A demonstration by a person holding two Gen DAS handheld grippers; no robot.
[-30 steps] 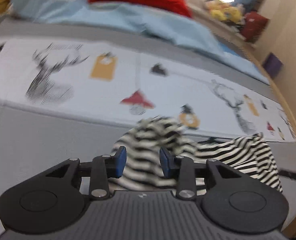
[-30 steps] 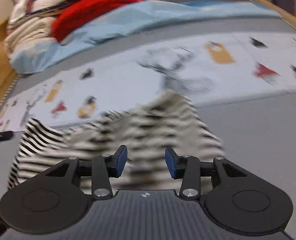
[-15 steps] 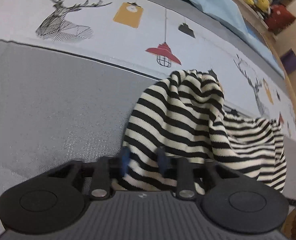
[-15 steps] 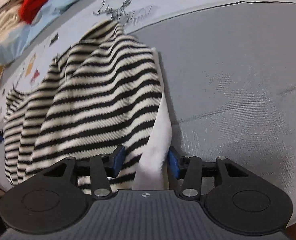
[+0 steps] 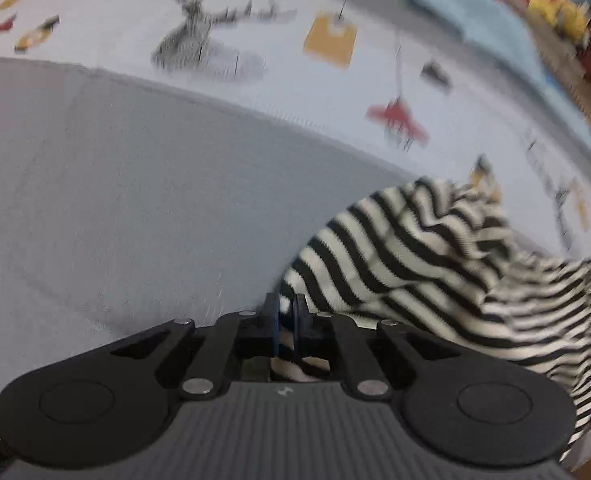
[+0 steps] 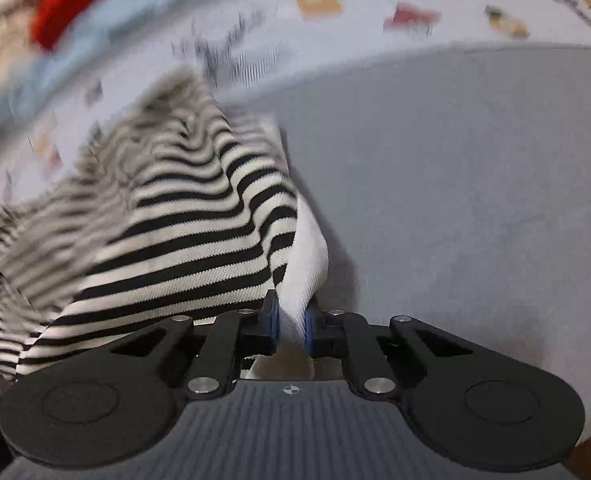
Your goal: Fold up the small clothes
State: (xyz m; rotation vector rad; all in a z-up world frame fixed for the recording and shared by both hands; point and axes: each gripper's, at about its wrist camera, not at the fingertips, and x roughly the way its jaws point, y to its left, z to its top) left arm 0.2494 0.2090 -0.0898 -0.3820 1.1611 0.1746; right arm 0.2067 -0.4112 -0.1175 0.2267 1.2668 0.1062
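While both of my tools bite the cloth, the folding has only just begun. My left tool (image 5: pixel 286 318) is pinched tight on an edge of the striped top (image 5: pixel 435 256), low in the middle of its view. My right tool (image 6: pixel 291 320) is closing on the top's white edge (image 6: pixel 307 264), which sits between its pads. The top lies crumpled on the grey mat (image 5: pixel 135 208), not flat. I think I must spread it, then fold it.

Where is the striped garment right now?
The striped garment lies bunched on the grey bed cover, pinched by the left gripper and the closing right gripper.
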